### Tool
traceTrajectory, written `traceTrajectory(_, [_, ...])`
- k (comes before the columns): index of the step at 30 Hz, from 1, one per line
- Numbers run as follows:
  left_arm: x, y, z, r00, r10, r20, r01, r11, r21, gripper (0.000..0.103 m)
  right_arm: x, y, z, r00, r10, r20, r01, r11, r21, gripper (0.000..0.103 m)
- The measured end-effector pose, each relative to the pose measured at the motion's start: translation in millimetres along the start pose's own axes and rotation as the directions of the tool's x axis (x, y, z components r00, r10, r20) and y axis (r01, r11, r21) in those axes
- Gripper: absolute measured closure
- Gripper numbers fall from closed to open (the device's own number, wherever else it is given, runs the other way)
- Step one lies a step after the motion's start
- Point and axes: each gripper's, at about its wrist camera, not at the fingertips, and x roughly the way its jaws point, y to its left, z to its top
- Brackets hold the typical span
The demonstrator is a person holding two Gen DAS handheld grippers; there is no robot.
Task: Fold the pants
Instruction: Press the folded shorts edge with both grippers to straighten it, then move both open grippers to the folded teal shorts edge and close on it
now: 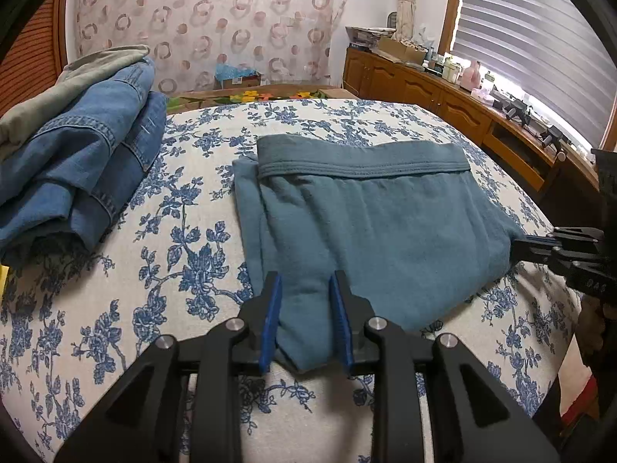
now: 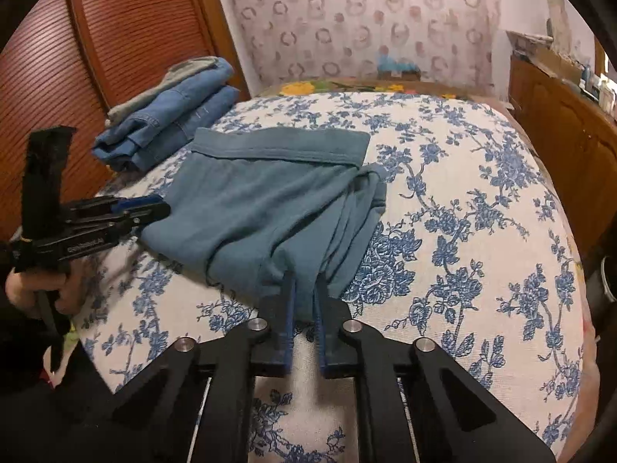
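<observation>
A bed [image 1: 200,146] covered in a white sheet with blue flowers fills both views. A wooden cabinet [image 1: 416,81] runs along the right wall under a window blind [image 1: 540,38], and a curtain with pink rings [image 1: 216,19] hangs at the far end.

The teal pants [image 1: 366,223], folded into a rough rectangle, lie near the middle of the sheet with the waistband on the far side. On the far left sits a stack of folded blue jeans [image 1: 85,169] with a grey garment [image 1: 73,81] on top, well apart from the pants.

The left gripper [image 1: 304,281] sits at the near left corner of the pants; its blue pads stand a little apart with a thick fold of the cloth filling the space between them, gripped. The right gripper [image 2: 304,281] sits at the near right corner, its jaws almost closed, pinching a bunched gather of the cloth. In the right wrist view a hand [image 2: 42,285] holds the left gripper's handle.
</observation>
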Motion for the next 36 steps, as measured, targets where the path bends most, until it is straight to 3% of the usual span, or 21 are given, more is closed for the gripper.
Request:
traceTrajectory(5, [0,1,0,1.0,-0.003,-0.001,0.003,1.0,0.0,0.076,-25,-15,3,0.996,-0.054,0.076,0.052,0.998,0.027,0.103])
traceTrajectory(15, [1,2,-1,1.0,-0.003,-0.001,0.003,1.0,-0.004,0.073,-24,-8,0,0.996,-0.074,0.05,0.074,0.997,-0.008,0.103])
traceTrajectory(23, [2,4,-2,1.0,0.014,-0.001,-0.014,1.0,-0.016,0.066,-33,-1,6,0.993,-0.085,0.083,0.088,0.996,-0.034,0.076])
traceTrajectory(32, [4,4,-1,0.999,0.053,-0.006,-0.053,0.998,-0.027,0.055,-15,5,15,0.994,-0.094,0.055,0.097,0.994,-0.052,0.058])
traceTrajectory(36, [5,7,0,0.999,0.038,-0.009,-0.039,0.998,-0.047,0.052,-11,9,18,0.995,-0.088,0.048,0.091,0.994,-0.059,0.051])
